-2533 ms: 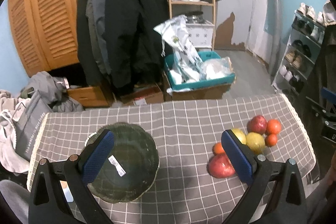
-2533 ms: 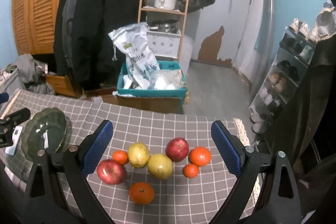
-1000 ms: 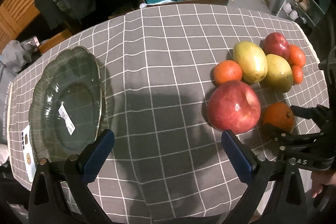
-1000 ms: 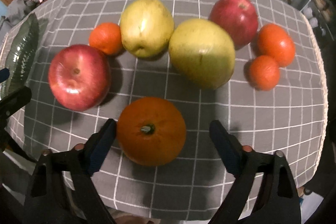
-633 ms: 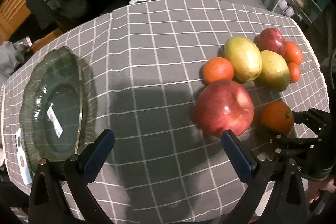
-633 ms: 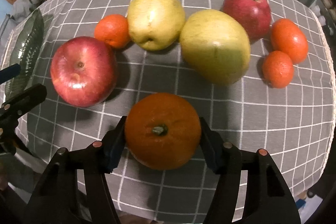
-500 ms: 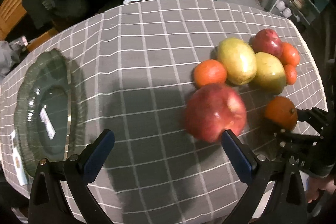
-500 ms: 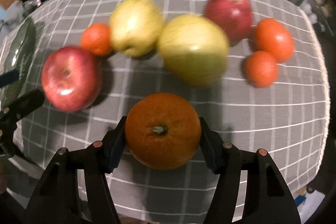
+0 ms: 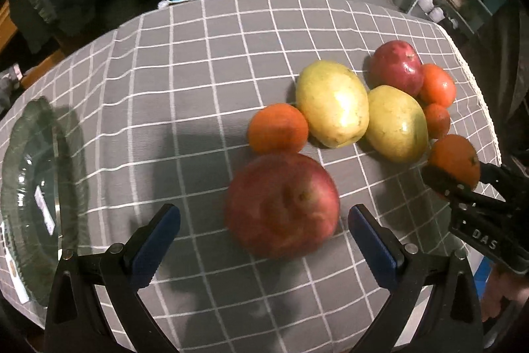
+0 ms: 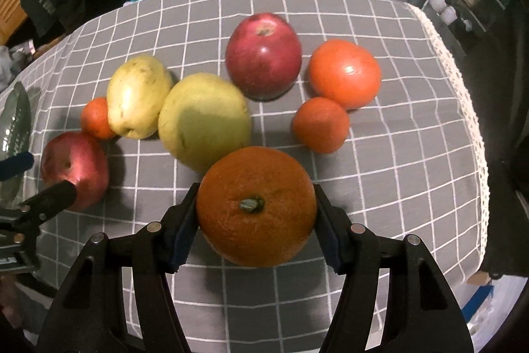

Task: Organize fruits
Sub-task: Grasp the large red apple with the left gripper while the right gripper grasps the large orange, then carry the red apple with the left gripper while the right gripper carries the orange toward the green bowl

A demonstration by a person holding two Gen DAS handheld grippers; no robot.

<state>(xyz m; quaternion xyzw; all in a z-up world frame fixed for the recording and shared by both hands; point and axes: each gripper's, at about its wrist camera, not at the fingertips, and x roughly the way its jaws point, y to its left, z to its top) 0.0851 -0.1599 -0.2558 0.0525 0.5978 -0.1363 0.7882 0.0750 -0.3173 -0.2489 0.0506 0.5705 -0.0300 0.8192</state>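
The near red apple [image 9: 282, 204] is smeared by motion in the left wrist view, so its skin markings cannot be read. The green glass dish [image 9: 29, 194] is cut off by the left edge there, and in the right wrist view only a sliver of it shows. The big orange [image 10: 256, 205] hides the cloth beneath it, so whether it is touching the table [image 10: 396, 154] is unclear. A hand [image 9: 502, 290] at the lower right is mostly out of frame. The label on the dish is too small to read.
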